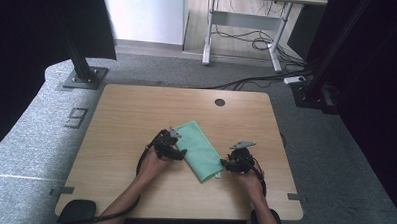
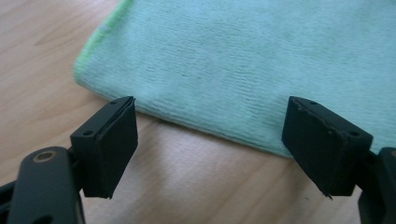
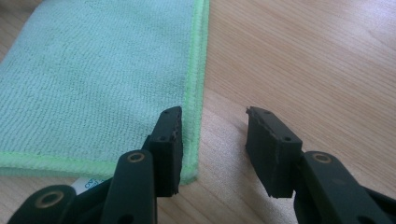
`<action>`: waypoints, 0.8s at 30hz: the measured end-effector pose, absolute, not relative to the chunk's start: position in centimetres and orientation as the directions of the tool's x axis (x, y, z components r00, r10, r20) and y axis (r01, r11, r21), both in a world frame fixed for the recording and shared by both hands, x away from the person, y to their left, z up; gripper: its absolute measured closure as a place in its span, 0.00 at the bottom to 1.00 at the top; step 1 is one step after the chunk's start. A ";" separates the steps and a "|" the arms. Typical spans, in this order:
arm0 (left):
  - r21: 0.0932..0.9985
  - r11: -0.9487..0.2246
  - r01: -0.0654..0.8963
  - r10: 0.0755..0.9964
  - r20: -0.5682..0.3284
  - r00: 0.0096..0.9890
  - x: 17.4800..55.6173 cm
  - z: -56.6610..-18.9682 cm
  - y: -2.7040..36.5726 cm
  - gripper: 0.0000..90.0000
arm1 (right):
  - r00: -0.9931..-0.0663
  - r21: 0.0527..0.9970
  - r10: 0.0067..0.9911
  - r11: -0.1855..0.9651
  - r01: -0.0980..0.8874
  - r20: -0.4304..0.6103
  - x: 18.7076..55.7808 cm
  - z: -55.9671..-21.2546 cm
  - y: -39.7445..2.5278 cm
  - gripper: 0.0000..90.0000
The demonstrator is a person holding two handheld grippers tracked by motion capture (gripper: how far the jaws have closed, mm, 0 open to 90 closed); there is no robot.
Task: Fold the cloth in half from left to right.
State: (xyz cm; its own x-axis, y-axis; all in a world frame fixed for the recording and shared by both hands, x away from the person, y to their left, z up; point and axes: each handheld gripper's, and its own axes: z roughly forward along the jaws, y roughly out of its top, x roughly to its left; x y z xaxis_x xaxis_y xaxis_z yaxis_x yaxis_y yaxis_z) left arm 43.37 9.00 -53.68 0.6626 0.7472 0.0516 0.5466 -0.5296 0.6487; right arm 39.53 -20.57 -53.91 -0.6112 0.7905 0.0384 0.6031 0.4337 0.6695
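A folded green cloth (image 1: 200, 149) lies flat and slantwise on the wooden table (image 1: 131, 114). My left gripper (image 1: 181, 152) is at the cloth's left long edge. In the left gripper view it (image 2: 210, 140) stands open, with the folded edge of the cloth (image 2: 243, 60) just ahead of the jaws. My right gripper (image 1: 223, 165) is at the cloth's near right corner. It (image 3: 212, 140) stands open, one jaw over the hemmed corner of the cloth (image 3: 93, 84) and the other over bare wood. A small white label (image 3: 88, 183) peeks from under that corner.
A round cable hole (image 1: 220, 102) sits near the table's far edge. Black frame posts (image 1: 80, 63) stand on the grey carpet behind the table at left and right. A black object (image 1: 75, 210) lies at the near left corner. A desk frame (image 1: 244, 38) with cables stands farther back.
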 end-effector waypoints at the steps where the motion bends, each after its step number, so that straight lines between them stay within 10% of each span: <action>1: 0.651 -0.524 0.549 0.748 0.042 0.663 43.0 -53.8 8.9 0.19 | -0.617 0.669 0.786 0.439 0.600 0.037 39.5 -53.9 -20.5 0.61; 24: 0.641 -0.545 0.541 0.712 0.013 0.702 40.9 -54.1 9.6 0.18 | -0.714 0.629 0.699 0.535 0.564 0.045 35.7 -53.5 -17.5 0.55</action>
State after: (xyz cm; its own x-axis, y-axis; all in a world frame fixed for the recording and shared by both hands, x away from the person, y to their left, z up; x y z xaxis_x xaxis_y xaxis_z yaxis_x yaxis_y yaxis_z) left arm 40.88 9.62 -54.05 0.7016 0.7124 0.0127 0.5414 -0.5446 0.6406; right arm 35.73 -17.49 -53.50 -0.7136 0.6992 0.0445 0.5639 0.5354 0.6288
